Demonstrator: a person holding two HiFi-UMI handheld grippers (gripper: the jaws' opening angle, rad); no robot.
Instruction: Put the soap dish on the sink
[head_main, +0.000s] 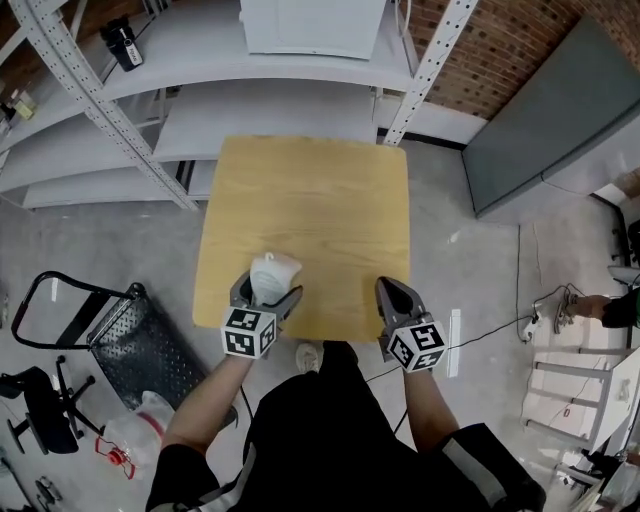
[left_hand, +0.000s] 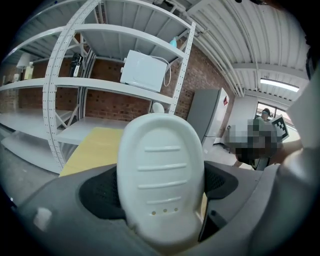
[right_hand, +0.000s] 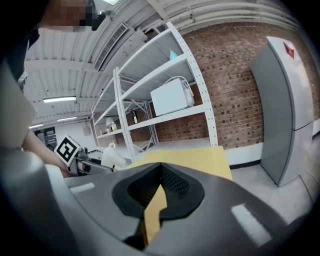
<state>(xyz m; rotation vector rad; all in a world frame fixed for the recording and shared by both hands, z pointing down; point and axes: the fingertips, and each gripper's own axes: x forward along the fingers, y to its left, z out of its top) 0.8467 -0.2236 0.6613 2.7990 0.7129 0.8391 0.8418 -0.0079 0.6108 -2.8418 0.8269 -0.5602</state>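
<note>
My left gripper (head_main: 268, 293) is shut on a white oval soap dish (head_main: 273, 273), held over the near left part of the wooden table (head_main: 310, 215). In the left gripper view the soap dish (left_hand: 161, 175) stands upright between the jaws, its ribbed face with three small holes toward the camera. My right gripper (head_main: 393, 297) hovers at the table's near right edge, shut with nothing in it; in the right gripper view its jaws (right_hand: 159, 197) meet with the tabletop behind. No sink shows in any view.
White metal shelving (head_main: 180, 100) stands beyond the table, with a white microwave (left_hand: 145, 71) on one shelf. A grey panel (head_main: 545, 110) leans against the brick wall at right. A black wire cart (head_main: 120, 335) sits on the floor at left. Another person (head_main: 615, 310) is at far right.
</note>
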